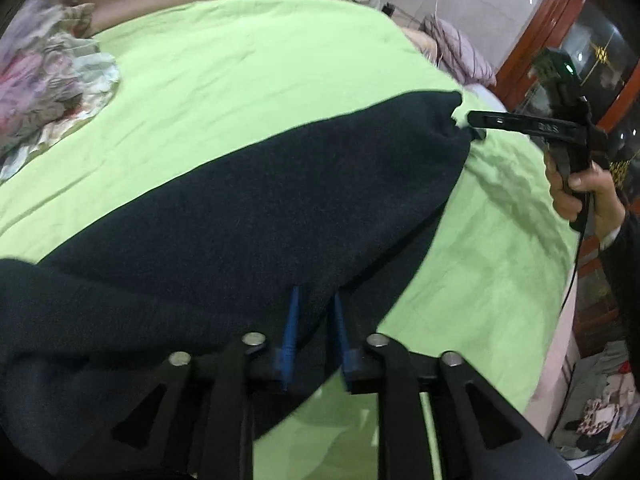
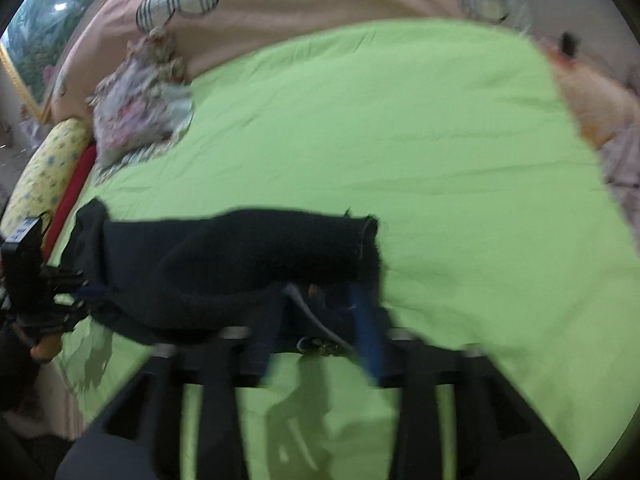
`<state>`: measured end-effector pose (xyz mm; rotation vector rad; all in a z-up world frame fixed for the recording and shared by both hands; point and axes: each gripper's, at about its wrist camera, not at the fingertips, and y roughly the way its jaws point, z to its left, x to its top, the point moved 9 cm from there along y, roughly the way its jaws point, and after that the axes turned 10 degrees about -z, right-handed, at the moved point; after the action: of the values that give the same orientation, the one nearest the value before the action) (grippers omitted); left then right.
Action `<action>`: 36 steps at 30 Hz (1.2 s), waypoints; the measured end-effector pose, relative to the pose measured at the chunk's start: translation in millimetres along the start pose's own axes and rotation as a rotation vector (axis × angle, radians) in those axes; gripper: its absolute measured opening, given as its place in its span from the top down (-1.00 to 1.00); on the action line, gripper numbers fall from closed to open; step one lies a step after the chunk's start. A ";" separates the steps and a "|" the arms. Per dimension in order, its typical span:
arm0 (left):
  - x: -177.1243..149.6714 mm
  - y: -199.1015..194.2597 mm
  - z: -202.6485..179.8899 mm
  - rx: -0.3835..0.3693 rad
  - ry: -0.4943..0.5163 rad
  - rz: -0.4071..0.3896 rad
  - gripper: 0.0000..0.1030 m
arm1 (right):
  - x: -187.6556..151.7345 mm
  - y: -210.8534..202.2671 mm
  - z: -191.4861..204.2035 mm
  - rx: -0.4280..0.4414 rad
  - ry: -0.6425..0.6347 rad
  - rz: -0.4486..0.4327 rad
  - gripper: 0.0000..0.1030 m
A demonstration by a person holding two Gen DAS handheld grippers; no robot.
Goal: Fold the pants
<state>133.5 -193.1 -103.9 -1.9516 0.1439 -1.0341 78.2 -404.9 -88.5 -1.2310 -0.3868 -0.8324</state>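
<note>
Dark navy pants point(image 1: 248, 200) are held stretched above a green bed sheet point(image 1: 248, 64). My left gripper point(image 1: 316, 300) with blue fingers is shut on one end of the pants. My right gripper point(image 1: 476, 126) shows in the left wrist view, shut on the far end of the pants near the hem. In the right wrist view the right gripper point(image 2: 320, 300) pinches the dark pants point(image 2: 248, 252), which sag between the two grippers. The left gripper point(image 2: 76, 292) shows at the left edge there, holding the other end.
A crumpled floral cloth point(image 1: 52, 92) lies at the far left of the sheet, also in the right wrist view point(image 2: 140, 112). Pillows point(image 2: 44, 176) lie on the bed's left. The bed's right edge point(image 1: 560, 344) drops to a cluttered floor.
</note>
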 end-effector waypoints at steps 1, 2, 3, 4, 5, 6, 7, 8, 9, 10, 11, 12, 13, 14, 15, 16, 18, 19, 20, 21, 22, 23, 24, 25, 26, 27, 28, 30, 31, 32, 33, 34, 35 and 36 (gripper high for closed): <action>-0.8 -6.3 4.1 0.001 -0.025 -0.010 0.29 | 3.2 -8.9 1.2 -0.025 -0.003 -0.033 -0.20; -2.8 -11.2 8.1 -0.004 -0.050 -0.022 0.24 | 6.3 -19.0 5.4 -0.035 -0.004 -0.069 -0.21; -4.1 -17.6 13.4 -0.005 -0.076 -0.035 0.21 | 9.3 -29.0 14.7 -0.022 -0.003 -0.106 -0.21; -4.6 -23.6 17.2 0.001 -0.098 -0.046 0.21 | 10.7 -34.9 24.0 -0.007 0.000 -0.127 -0.21; -5.6 -27.9 20.3 0.012 -0.113 -0.053 0.15 | 11.2 -36.5 31.5 0.005 0.002 -0.134 -0.21; -8.7 -38.7 32.0 0.037 -0.133 -0.064 0.10 | 10.5 -37.5 47.1 0.041 0.004 -0.136 -0.21; -9.6 -45.0 39.8 0.058 -0.147 -0.075 0.01 | 10.1 -36.3 58.0 0.062 0.003 -0.135 -0.21; -10.3 -55.6 52.6 0.082 -0.171 -0.096 -0.01 | 8.6 -34.2 72.2 0.095 0.002 -0.132 -0.21; -13.6 -65.3 65.3 0.090 -0.186 -0.109 -0.01 | 6.1 -30.7 87.7 0.135 0.001 -0.123 -0.21; -14.2 -74.5 77.2 0.103 -0.211 -0.122 -0.02 | 4.1 -24.9 105.8 0.178 -0.001 -0.108 -0.21; -15.9 -85.6 93.1 0.120 -0.246 -0.133 -0.03 | 1.3 -21.0 119.6 0.209 -0.006 -0.100 -0.21; -18.2 -91.5 102.1 0.128 -0.264 -0.138 -0.03 | 0.3 -15.9 134.0 0.244 -0.010 -0.089 -0.21; -21.0 -100.2 114.0 0.140 -0.289 -0.144 -0.03 | -0.8 -9.5 150.3 0.276 -0.019 -0.076 -0.21; -24.3 -108.9 126.7 0.154 -0.312 -0.152 -0.03 | -3.9 -3.9 164.2 0.290 -0.032 -0.068 -0.21; -26.3 -116.8 138.0 0.168 -0.333 -0.162 -0.03 | -4.6 1.2 175.3 0.305 -0.039 -0.063 -0.21; -27.2 -125.7 152.7 0.180 -0.357 -0.174 -0.03 | -4.4 8.3 188.5 0.327 -0.040 -0.055 -0.21; -29.9 -141.7 173.6 0.202 -0.391 -0.200 -0.05 | -5.8 18.6 208.1 0.367 -0.034 -0.035 -0.21; -30.8 -150.2 184.1 0.216 -0.403 -0.212 -0.08 | -6.3 23.4 217.1 0.382 -0.031 -0.025 -0.21; -33.5 -161.9 201.0 0.236 -0.413 -0.225 -0.14 | -7.5 30.3 231.5 0.400 -0.033 -0.008 -0.21; -34.2 -168.1 211.5 0.252 -0.424 -0.228 -0.18 | -7.1 34.7 239.7 0.413 -0.034 0.001 -0.21; -35.9 -171.9 219.6 0.260 -0.435 -0.228 -0.21 | -6.9 39.2 246.7 0.423 -0.036 0.009 -0.21; -37.7 -178.0 232.4 0.266 -0.459 -0.226 -0.21 | -6.5 44.8 255.7 0.431 -0.041 0.018 -0.21; -38.1 -182.7 242.5 0.270 -0.475 -0.228 -0.21 | -6.4 50.5 263.8 0.443 -0.046 0.028 -0.21; -38.5 -188.0 254.2 0.279 -0.489 -0.231 -0.21 | -7.3 55.4 270.8 0.449 -0.048 0.040 -0.21; -38.5 -190.8 260.8 0.288 -0.500 -0.236 -0.21 | -7.8 59.8 275.6 0.455 -0.049 0.053 -0.21; -38.3 -195.5 272.2 0.298 -0.514 -0.241 -0.21 | -8.8 65.7 281.8 0.465 -0.049 0.072 -0.21; -38.4 -197.8 281.2 0.304 -0.525 -0.242 -0.21 | -9.7 69.4 285.0 0.468 -0.050 0.078 -0.21; -36.0 -201.2 300.0 0.315 -0.545 -0.241 -0.21 | -8.0 79.7 293.0 0.474 -0.049 0.092 -0.21; -35.3 -202.3 308.5 0.322 -0.551 -0.238 -0.22 | -7.6 83.0 295.3 0.482 -0.045 0.100 -0.21; -33.7 -201.6 318.7 0.334 -0.557 -0.231 -0.22 | -5.9 88.8 298.7 0.487 -0.040 0.111 -0.21; -31.8 -201.2 328.1 0.336 -0.560 -0.224 -0.22 | -4.1 92.8 300.7 0.486 -0.036 0.117 -0.21; -29.6 -199.6 336.4 0.327 -0.560 -0.216 -0.23 | -2.5 95.7 302.0 0.488 -0.034 0.124 -0.21; -26.4 -196.4 347.9 0.328 -0.559 -0.203 -0.23 | -0.8 100.4 305.2 0.495 -0.035 0.137 -0.21; -24.0 -192.9 359.9 0.337 -0.563 -0.188 -0.23 | 0.8 103.5 306.8 0.496 -0.035 0.143 -0.21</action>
<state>319.5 168.9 -63.0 -1.8857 -0.5029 -0.5422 206.3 -109.0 -59.5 -0.8000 -0.4932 -0.5475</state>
